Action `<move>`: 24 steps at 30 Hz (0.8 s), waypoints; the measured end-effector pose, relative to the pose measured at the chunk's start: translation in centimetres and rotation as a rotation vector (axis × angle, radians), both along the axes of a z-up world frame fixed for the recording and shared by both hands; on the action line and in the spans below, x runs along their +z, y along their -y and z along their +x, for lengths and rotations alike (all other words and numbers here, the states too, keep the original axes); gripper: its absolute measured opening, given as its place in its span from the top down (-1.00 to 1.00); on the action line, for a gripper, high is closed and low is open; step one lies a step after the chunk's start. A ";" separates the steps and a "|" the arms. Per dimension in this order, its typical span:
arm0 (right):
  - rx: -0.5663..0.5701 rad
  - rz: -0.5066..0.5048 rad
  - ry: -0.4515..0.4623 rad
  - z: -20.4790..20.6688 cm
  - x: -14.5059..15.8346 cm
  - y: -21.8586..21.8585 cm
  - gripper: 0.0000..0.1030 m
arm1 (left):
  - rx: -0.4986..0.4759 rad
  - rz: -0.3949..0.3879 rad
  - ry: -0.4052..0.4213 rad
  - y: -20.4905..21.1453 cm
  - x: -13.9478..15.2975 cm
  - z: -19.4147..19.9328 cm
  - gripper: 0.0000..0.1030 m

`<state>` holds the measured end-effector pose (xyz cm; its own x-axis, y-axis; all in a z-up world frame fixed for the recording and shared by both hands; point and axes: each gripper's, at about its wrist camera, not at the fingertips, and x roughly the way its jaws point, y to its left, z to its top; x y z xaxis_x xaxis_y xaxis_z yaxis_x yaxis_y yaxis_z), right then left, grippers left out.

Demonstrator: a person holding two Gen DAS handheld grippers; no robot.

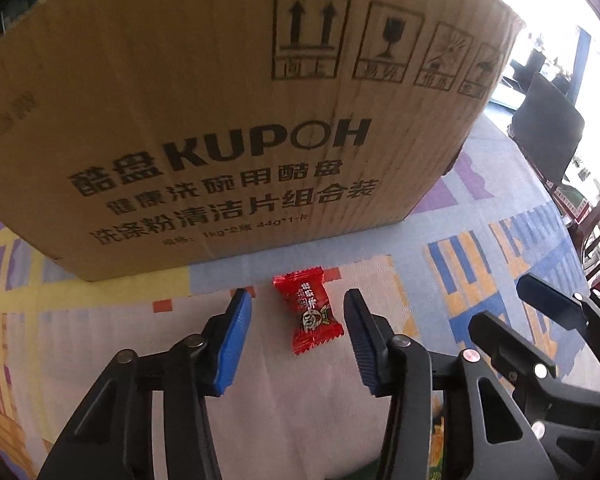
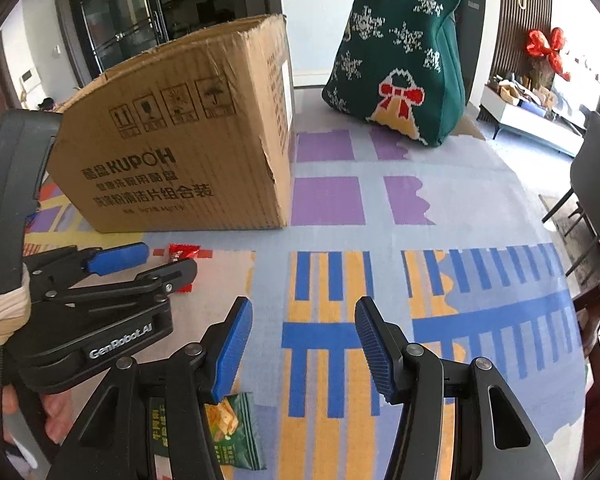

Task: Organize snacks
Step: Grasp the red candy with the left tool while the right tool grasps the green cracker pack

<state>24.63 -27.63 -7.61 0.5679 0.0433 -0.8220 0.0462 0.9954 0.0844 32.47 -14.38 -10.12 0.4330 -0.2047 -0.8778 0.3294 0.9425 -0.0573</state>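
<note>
While both jaws stand apart, the left hand-held gripper brackets one red candy lying flat on the counter, its blue pads on either side, neither touching the wrapper. The right hand-held gripper is also spread wide, holding nothing, over blue and orange stripes. Count: one red candy, one green snack packet (partly hidden under the right tool's left finger, near the bottom edge), one cardboard box, one green knit bag.

The box sits just behind the candy, top open, printed KUPOH with handling symbols; its front wall fills most of the left wrist view. From the right wrist view the left tool lies between camera and candy, covering part of the wrapper. The knit bag (snowflakes, red bow) stands upright beyond the box, apart from it.

The counter wears a patterned cloth: purple blocks, blue and orange stripes, pale patches. Around it: dark chairs at right, glass doors behind, a red bow on a slatted wall.
</note>
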 end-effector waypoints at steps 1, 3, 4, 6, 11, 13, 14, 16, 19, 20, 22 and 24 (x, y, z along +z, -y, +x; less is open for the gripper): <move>0.000 0.003 -0.003 0.1 -0.1 0.0 -0.06 | 0.000 0.004 -0.003 0.1 -0.2 0.1 0.16; 0.000 0.003 -0.005 0.1 -0.2 0.0 -0.06 | -0.001 0.011 -0.009 0.3 -0.4 0.2 0.24; -0.001 0.003 -0.007 0.1 -0.2 0.0 -0.06 | 0.000 0.014 -0.007 0.3 -0.5 0.3 0.26; -0.004 0.006 -0.011 0.1 -0.3 0.0 -0.06 | -0.001 0.015 -0.001 0.3 -0.5 0.2 0.28; -0.001 0.010 -0.012 0.1 -0.2 0.0 -0.06 | -0.021 0.013 -0.002 1.2 -0.6 0.1 0.57; 0.002 0.012 -0.011 0.3 -0.2 0.0 -0.06 | -0.025 0.007 -0.003 1.3 -0.5 0.0 0.60; 0.005 0.012 -0.010 0.3 -0.2 -0.1 -0.06 | -0.026 0.006 -0.001 1.4 -0.4 -0.1 0.60; 0.011 0.014 -0.010 0.3 -0.1 -0.2 -0.06 | -0.026 0.005 0.007 0.9 0.0 -0.7 0.60; 0.022 0.023 -0.009 0.0 0.2 -0.4 -0.06 | -0.018 0.004 0.022 -0.1 0.7 -2.0 0.60; 0.028 0.027 -0.009 -0.2 0.3 -0.5 -0.06 | -0.015 0.002 0.025 -0.1 0.8 -2.3 0.60; 0.042 0.042 -0.005 -0.6 0.4 -0.7 -0.06 | -0.007 0.004 0.033 -0.7 1.1 -3.3 0.60; 0.055 0.054 -0.002 -1.1 0.6 -1.0 -0.07 | 0.001 0.008 0.048 -1.3 1.4 -4.3 0.60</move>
